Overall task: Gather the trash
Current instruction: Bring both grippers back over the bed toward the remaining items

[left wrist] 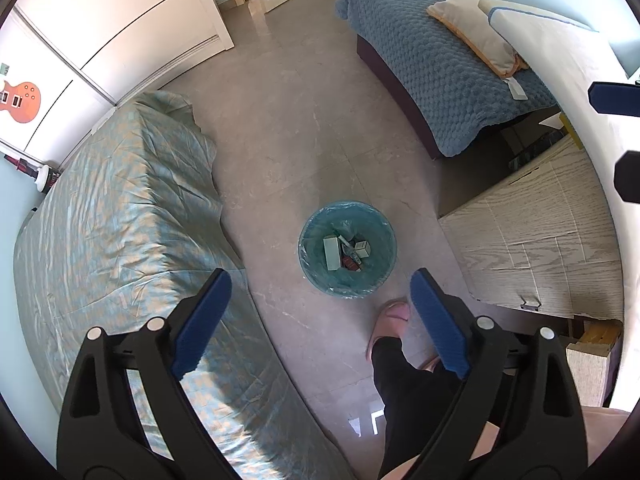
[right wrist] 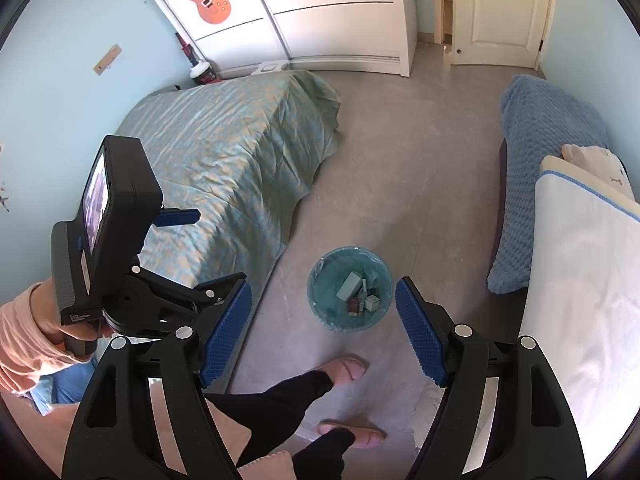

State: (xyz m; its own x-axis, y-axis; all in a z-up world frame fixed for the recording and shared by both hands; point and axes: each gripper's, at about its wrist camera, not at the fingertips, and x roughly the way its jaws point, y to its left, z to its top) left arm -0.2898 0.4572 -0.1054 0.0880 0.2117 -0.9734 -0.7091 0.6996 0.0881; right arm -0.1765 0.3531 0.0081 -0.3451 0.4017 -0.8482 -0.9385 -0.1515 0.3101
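A round trash bin (left wrist: 347,249) lined with a thin blue plastic bag stands on the grey tiled floor (left wrist: 304,128) between two beds. Inside it lie a pale green carton (left wrist: 331,253), a small white box (left wrist: 362,249) and a dark red packet (left wrist: 351,265); any printing on them is too small to read. The left tongs (left wrist: 320,300) hang spread wide above the bin with nothing between the blue pads. The right tongs (right wrist: 324,308) are likewise released and empty, framing the bin from above. A label on the left device's grey housing (right wrist: 74,272) is illegible.
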